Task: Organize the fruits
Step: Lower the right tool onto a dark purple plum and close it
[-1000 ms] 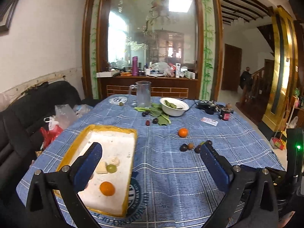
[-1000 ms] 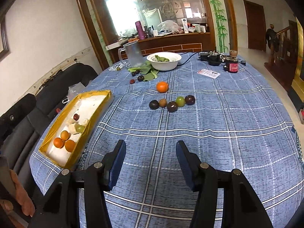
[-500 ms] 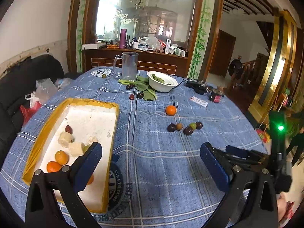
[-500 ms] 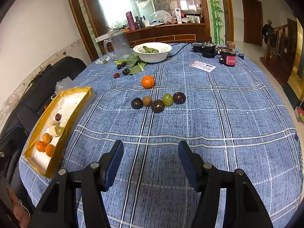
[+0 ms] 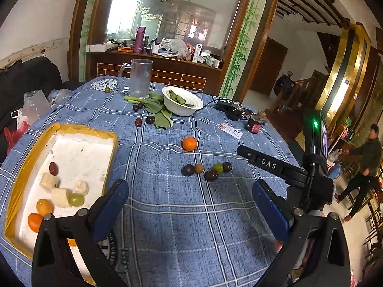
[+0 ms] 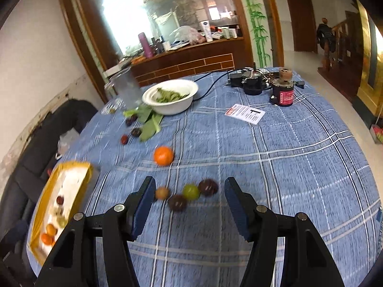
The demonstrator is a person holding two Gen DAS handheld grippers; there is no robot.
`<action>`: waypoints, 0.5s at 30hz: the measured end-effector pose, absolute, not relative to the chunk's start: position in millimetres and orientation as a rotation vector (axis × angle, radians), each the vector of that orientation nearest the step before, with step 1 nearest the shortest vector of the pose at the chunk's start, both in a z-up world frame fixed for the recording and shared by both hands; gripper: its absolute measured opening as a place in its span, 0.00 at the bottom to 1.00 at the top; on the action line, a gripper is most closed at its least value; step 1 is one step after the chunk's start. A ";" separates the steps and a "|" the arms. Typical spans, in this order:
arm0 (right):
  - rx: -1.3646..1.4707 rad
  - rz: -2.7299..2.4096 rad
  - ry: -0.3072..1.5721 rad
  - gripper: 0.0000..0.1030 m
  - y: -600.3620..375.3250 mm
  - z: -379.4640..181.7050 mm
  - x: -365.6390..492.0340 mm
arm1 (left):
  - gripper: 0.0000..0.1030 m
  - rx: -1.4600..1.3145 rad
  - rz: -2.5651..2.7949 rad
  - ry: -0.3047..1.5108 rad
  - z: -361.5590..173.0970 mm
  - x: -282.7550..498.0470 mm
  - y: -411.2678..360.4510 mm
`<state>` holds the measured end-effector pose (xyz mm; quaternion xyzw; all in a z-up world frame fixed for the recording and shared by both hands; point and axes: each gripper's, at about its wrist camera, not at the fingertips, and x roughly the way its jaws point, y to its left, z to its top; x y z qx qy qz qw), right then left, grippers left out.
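right gripper: fingers spread apart, nothing between the pads, not touching anything. It's angled down at the tabletop, with the little fruit row just past the tips.
left gripper: fingers released really wide, holding nothing. Also tilted down, hovering over bare cloth near the tabletop's front edge, its left finger overlapping the tray's near corner.
right gripper seen from the left wrist: comes in from the right as a black bar marked DAS, reaching toward the fruit row.
tabletop: covered in a blue plaid cloth.
tray: yellow-rimmed, white inside, at the left. It has a few small oranges, a green grape, pale chunks and a dark red fruit.
fruit row: mid-table, loose on the cloth. A brownish one, a dark one, a green one, another dark one, all nearly touching. The left wrist view shows one more dark one at the left end. Bit blurry in the right view.
orange: sits alone just beyond the row.
farther back: leafy greens with a few dark fruits beside them, a white bowl of greens, a glass mug, a paper card and a red-labelled jar.
person: standing off past the right edge of the table.
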<state>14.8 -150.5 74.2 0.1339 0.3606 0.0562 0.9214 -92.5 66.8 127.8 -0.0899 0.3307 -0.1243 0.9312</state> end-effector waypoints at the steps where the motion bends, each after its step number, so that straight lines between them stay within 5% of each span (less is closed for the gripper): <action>1: 0.278 0.110 0.725 0.62 -155.8 72.5 15.7 | 1.00 -0.183 -0.253 0.678 126.2 -90.3 64.8; 15: 0.297 0.094 0.735 0.62 -182.2 50.3 27.3 | 0.99 -0.275 -0.308 0.822 75.3 -34.6 15.6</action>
